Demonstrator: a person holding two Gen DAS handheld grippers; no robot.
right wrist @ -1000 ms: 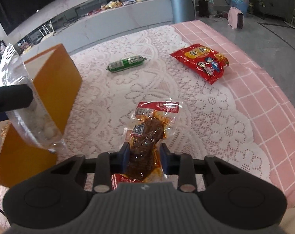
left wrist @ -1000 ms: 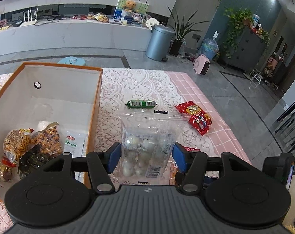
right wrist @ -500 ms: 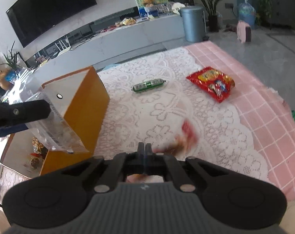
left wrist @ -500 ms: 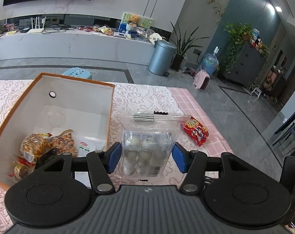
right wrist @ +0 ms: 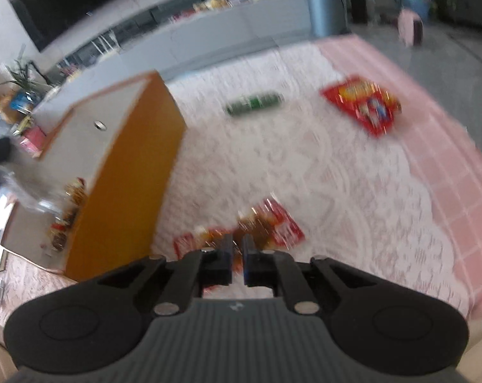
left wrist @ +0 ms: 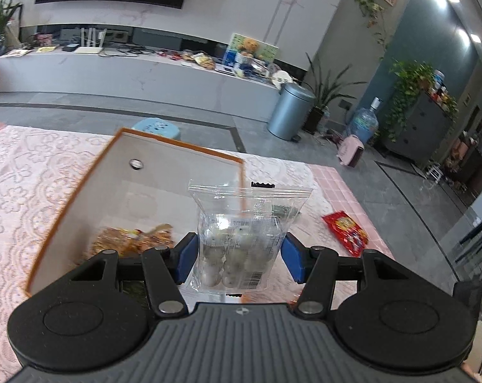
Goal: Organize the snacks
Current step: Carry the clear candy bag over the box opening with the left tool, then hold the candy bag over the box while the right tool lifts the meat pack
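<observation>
While the left tool (left wrist: 239,257) carries the clear bag of white balls (left wrist: 241,242), pinched between its blue pads, you should bring it fully over the opening of the orange storage box (left wrist: 81,188) before you let go. At this moment the bag hangs about over the box's right wall, so part of it is not yet inside, I think. Move it more to the box's middle, lower it near the other snack packs (left wrist: 132,239) w/o pressing on them, then spread the pads. The bag is soft & slippery, so don't squeeze more; the balls inside could be crushed.

The right tool (right wrist: 237,260) has its pads almost pressed together, w/ only a thin gap. They seem to pinch the edge of the red meat snack pack (right wrist: 272,226), but the right wrist view is blurred, so I cannot say for sure the grip is good. Lift slowly & check that the pack comes up w/ the tool.

Still on the lace-covered surface (right wrist: 304,172): the green sausage (right wrist: 253,103) & the red chip bag (right wrist: 365,105), both well apart from the box. Take them after, one per tool.
</observation>
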